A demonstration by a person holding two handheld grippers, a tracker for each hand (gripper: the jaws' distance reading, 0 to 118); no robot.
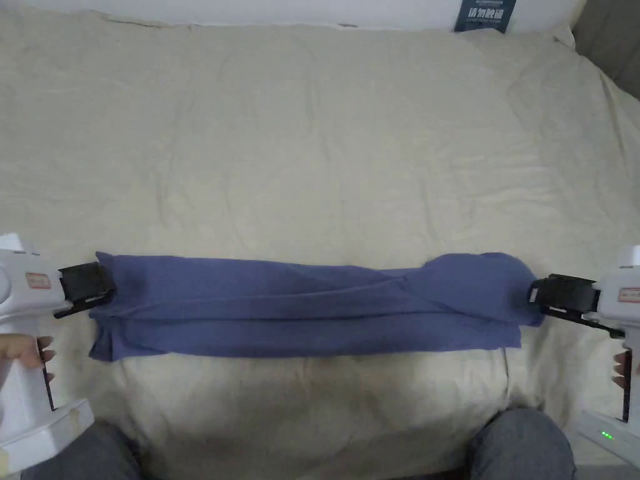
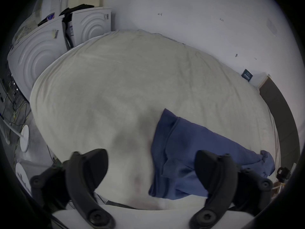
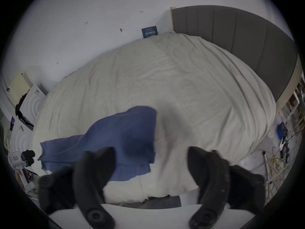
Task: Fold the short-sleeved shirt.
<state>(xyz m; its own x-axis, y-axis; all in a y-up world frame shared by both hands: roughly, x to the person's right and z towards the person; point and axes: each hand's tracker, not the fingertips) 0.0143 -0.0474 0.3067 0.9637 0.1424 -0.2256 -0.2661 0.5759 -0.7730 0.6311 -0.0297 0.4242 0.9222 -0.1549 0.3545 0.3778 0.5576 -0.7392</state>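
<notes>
- Shirt [image 1: 306, 306], folded into a long blue band, lies on the bed [image 1: 312, 156] between both tongs.
- Left tongs [image 2: 151, 164] spread, holding nothing, at its one end.
- Right tongs [image 3: 151, 160] spread, holding nothing, at the other.

Blue shirt [image 1: 300, 306] folded into long strip, flat.

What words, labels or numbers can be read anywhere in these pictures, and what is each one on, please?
Dark blue sign against the wall: white characters, too blurred to read.
Red-edged sticker on the left gripper: too small to read.
Matching sticker on the right gripper: too small to read.
Nothing legible elsewhere.
</notes>
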